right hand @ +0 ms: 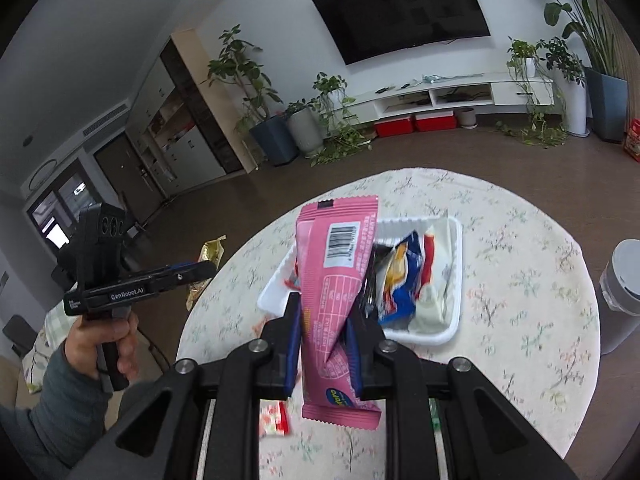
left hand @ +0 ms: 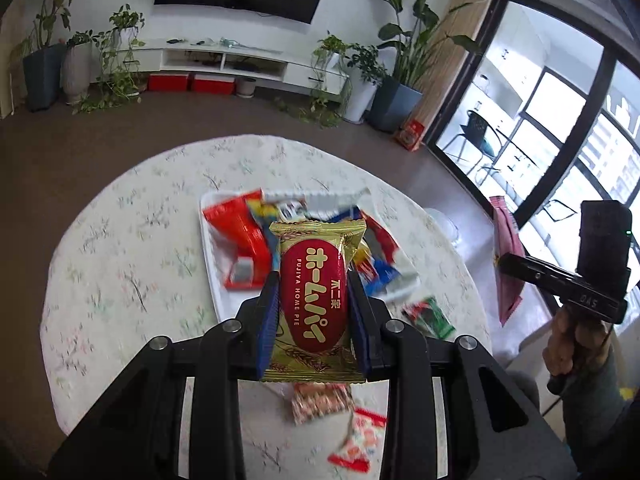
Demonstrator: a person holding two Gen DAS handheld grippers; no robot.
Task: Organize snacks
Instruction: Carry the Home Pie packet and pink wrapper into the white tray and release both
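My left gripper is shut on a gold snack pack with a red oval label, held above the round table. My right gripper is shut on a long pink snack bar, barcode side up. A white tray on the table holds several wrappers, red, blue and yellow among them. In the left wrist view the pink bar hangs from the other gripper at the right. In the right wrist view the gold pack shows behind the other gripper at the left.
Loose snacks lie on the floral tablecloth: a green-red pack, a patterned pack and a red-white one. A grey cylinder stands beyond the table's right edge. A person's hands grip both handles. Plants and a TV unit line the far wall.
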